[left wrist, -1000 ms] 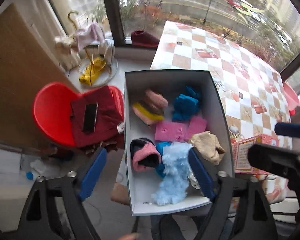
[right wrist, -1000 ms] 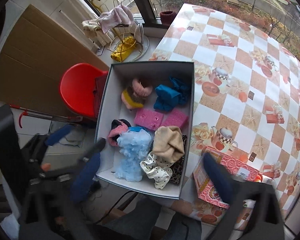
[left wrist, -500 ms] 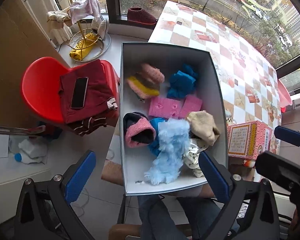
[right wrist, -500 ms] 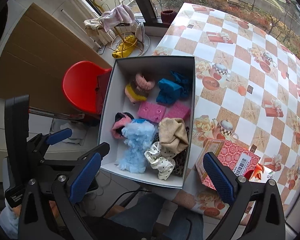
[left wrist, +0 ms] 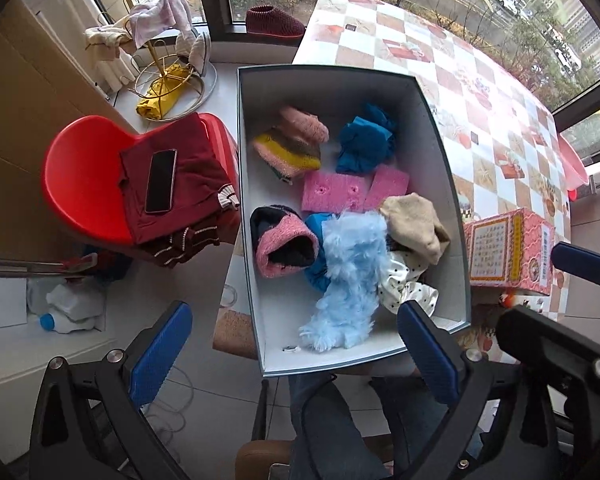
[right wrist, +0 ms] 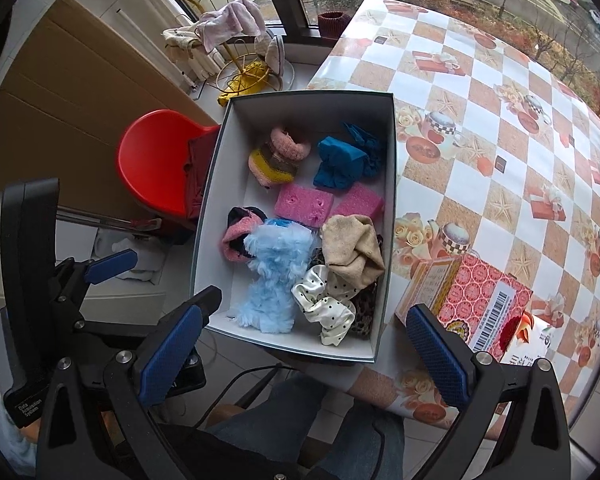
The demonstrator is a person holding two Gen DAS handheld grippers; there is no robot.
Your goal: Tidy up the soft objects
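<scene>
1. Against the frame a second earlier, we saw the left gripper (left wrist: 296, 356) higher above the white box (left wrist: 444, 168): its blue pads had stood beside the pale blue fluffy piece (left wrist: 350, 276) and now sat near the box's near rim. The fluffy piece lay stretched along the box floor, no pad touching it.
2. We found the left gripper's fingers spread wide with nothing between them. The right gripper (right wrist: 302, 354) was likewise wide open and empty, hovering over the box's near edge.
3. The soft things all lay in the box: a yellow-and-pink knit (left wrist: 290, 146) and a teal cloth (left wrist: 364, 142) at the far end, two pink sponges (left wrist: 336, 192) in the middle, a pink-and-black knit (left wrist: 284, 246), a beige cloth (left wrist: 414, 226) and a dotted satin piece (left wrist: 406, 286) nearer.
4. We read "Data Acquisition System" on the left gripper's body (right wrist: 30, 406) in the right wrist view. The pink carton (right wrist: 476, 298) carried a barcode; its other print was too small to read.
5. Only the left wrist view showed a phone (left wrist: 161, 181) on red clothes on the red chair (left wrist: 80, 184). Only the right wrist view showed a leopard-print cloth (right wrist: 364, 312) under the satin piece.
</scene>
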